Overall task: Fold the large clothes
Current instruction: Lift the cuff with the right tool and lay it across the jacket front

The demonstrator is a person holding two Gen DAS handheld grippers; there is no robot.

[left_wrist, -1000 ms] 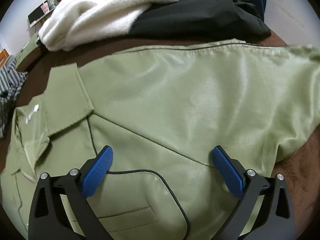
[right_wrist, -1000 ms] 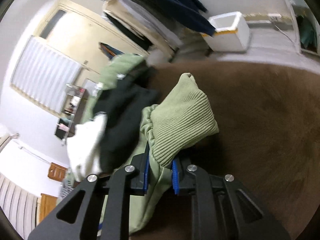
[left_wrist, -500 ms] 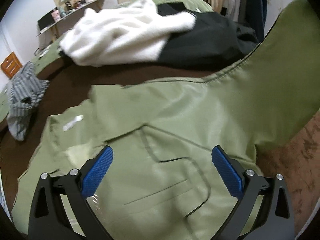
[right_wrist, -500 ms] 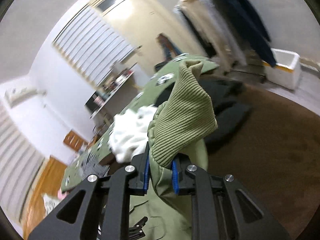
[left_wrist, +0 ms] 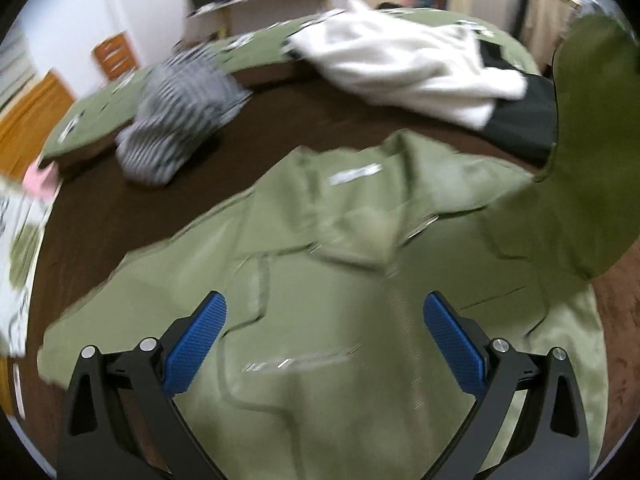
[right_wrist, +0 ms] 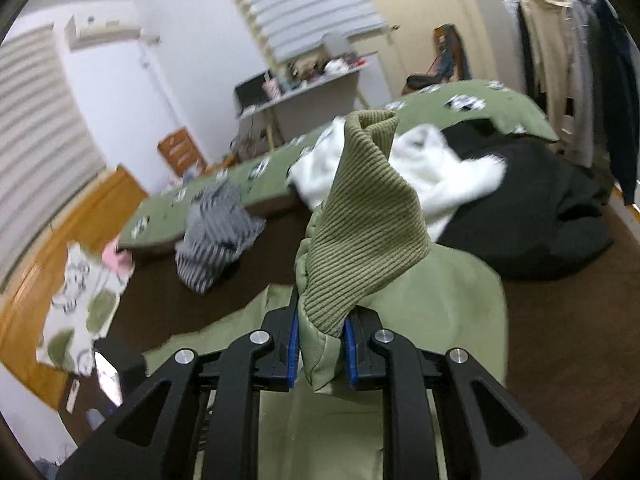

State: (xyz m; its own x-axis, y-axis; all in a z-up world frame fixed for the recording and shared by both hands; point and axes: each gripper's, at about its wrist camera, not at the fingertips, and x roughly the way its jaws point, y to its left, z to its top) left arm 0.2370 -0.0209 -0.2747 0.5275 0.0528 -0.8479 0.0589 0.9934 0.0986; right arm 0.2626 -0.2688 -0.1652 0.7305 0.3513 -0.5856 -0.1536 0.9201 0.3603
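A large olive-green jacket (left_wrist: pixel 344 264) lies spread front-up on the brown surface, collar away from me. My left gripper (left_wrist: pixel 324 340) is open and empty, hovering just above the jacket's chest. My right gripper (right_wrist: pixel 320 348) is shut on the jacket's ribbed sleeve cuff (right_wrist: pixel 360 232) and holds it up in the air. The lifted sleeve (left_wrist: pixel 592 152) hangs at the right of the left wrist view, above the jacket body (right_wrist: pixel 440 304).
A white fleece garment (left_wrist: pixel 404 64) lies on a black garment (left_wrist: pixel 520 120) at the back right. A striped grey garment (left_wrist: pixel 180 120) lies back left. A green patterned blanket (right_wrist: pixel 280 176) lies behind. A floral cloth (right_wrist: pixel 80 308) lies at the left edge. Clothes hang on a rack (right_wrist: pixel 576 60).
My right gripper has lifted the sleeve cuff off the surface and swung it left over the jacket. My left gripper has shifted left over the jacket's front, still open.
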